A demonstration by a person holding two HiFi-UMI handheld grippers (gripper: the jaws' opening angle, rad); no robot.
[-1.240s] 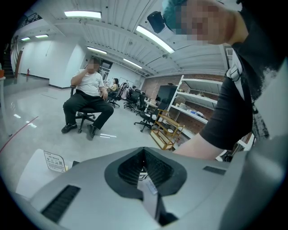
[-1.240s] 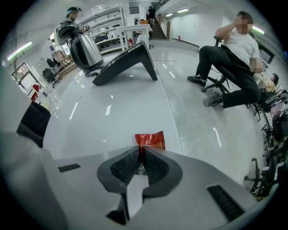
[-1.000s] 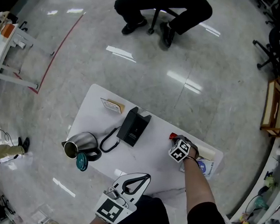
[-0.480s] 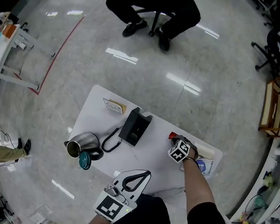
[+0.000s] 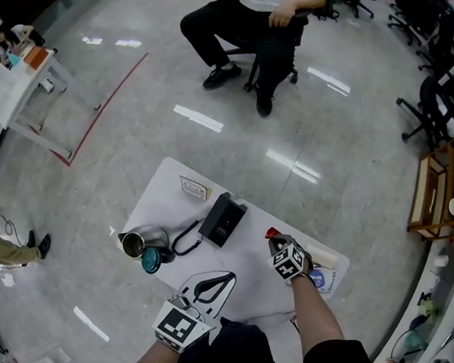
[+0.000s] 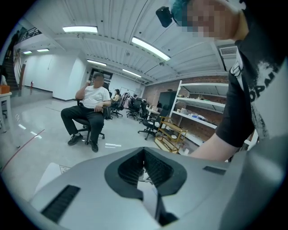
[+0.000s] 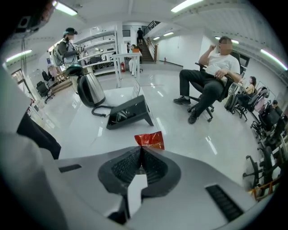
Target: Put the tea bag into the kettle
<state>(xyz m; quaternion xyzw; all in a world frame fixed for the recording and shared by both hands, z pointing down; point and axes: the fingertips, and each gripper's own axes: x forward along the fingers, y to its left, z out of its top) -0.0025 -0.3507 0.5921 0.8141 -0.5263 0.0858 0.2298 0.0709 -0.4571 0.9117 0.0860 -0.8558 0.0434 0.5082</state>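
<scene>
A steel kettle [image 5: 141,241] stands open near the left end of the white table [image 5: 252,289], with its teal lid [image 5: 150,262] beside it. The right gripper view shows the kettle [image 7: 90,92] far off to the left. My right gripper [image 5: 273,241] hangs over the table's right part, shut on a red tea bag [image 5: 272,233]. The bag [image 7: 149,140] sticks out past the closed tips of that gripper [image 7: 141,150]. My left gripper [image 5: 223,277] is at the table's near edge. Its jaws [image 6: 144,150] meet with nothing between them.
A black kettle base [image 5: 222,219] with its cord lies between kettle and tea bag. A small card [image 5: 195,188] stands at the far edge, and a printed packet [image 5: 324,277] lies at the right end. A person sits on a chair [image 5: 264,15] beyond the table. A wooden shelf [image 5: 434,198] stands at the right.
My right gripper has risen off the table with the red tea bag in it. The left gripper has lifted a little. The head view has pulled back.
</scene>
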